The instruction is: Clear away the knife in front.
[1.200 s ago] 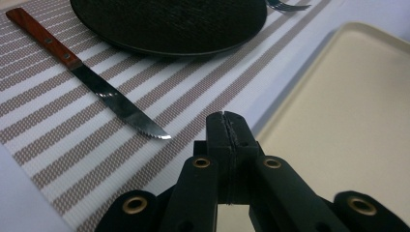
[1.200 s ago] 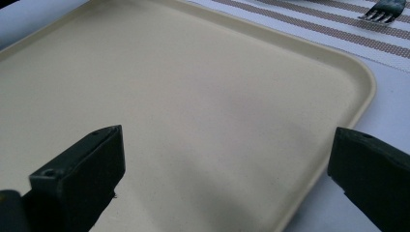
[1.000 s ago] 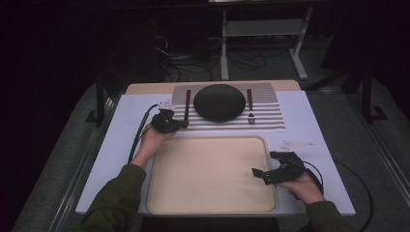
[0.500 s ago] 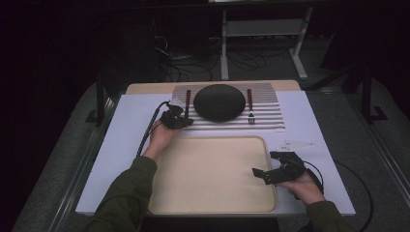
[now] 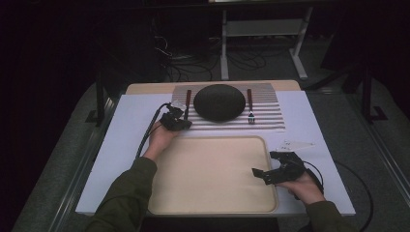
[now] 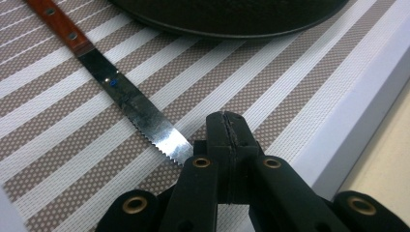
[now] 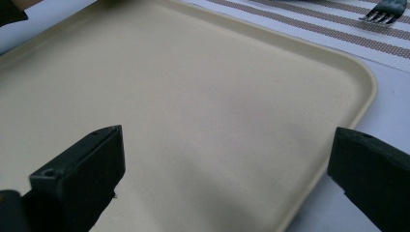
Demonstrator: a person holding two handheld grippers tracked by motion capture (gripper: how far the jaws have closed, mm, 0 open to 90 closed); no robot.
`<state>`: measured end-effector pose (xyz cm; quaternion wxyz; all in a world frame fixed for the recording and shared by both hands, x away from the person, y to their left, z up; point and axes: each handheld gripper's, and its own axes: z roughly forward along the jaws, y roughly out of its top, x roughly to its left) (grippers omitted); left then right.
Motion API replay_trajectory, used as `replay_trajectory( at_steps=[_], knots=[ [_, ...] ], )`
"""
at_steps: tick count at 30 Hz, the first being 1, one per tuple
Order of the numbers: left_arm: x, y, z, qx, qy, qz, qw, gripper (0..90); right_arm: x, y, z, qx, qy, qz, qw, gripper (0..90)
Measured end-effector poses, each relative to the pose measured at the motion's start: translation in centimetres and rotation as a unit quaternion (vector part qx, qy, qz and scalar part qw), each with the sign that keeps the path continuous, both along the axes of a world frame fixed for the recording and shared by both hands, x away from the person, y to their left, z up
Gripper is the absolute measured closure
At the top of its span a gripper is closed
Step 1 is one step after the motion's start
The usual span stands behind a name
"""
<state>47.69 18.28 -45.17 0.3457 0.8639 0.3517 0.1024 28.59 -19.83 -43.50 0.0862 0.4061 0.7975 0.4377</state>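
Centre of the high view: the bare tray (image 5: 212, 179) offers open passage. Upper centre: the plate (image 5: 219, 102), knife (image 5: 187, 102) and fork (image 5: 250, 107) crowd the striped mat (image 5: 270, 118), leaving narrow lanes.

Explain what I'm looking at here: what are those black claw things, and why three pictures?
A person sits at a table holding a hand tool in each hand. One camera looks down from above; the other two ride on the tools. The left gripper has its fingers shut on nothing, beside the tip of a knife. The right gripper has its fingers spread wide over a beige tray, holding nothing. On a striped placemat lie the knife, a dark plate and a fork.
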Motion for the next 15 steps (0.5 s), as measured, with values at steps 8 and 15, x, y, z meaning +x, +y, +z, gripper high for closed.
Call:
replay_trajectory(
  at_steps=[8, 15],
  knots=[
    [0.1, 0.8, 0.2, 0.012, 0.000, 0.009, 0.9999, 90.0, 0.0, 0.0, 0.0, 0.001, 0.000, -0.001, 1.0000, 0.0],
    [0.1, 1.9, 0.2, 0.012, 0.000, 0.021, 0.9997, 90.0, 0.0, 0.0, 0.0, 0.001, 0.000, -0.001, 1.0000, 0.0]
  ],
)
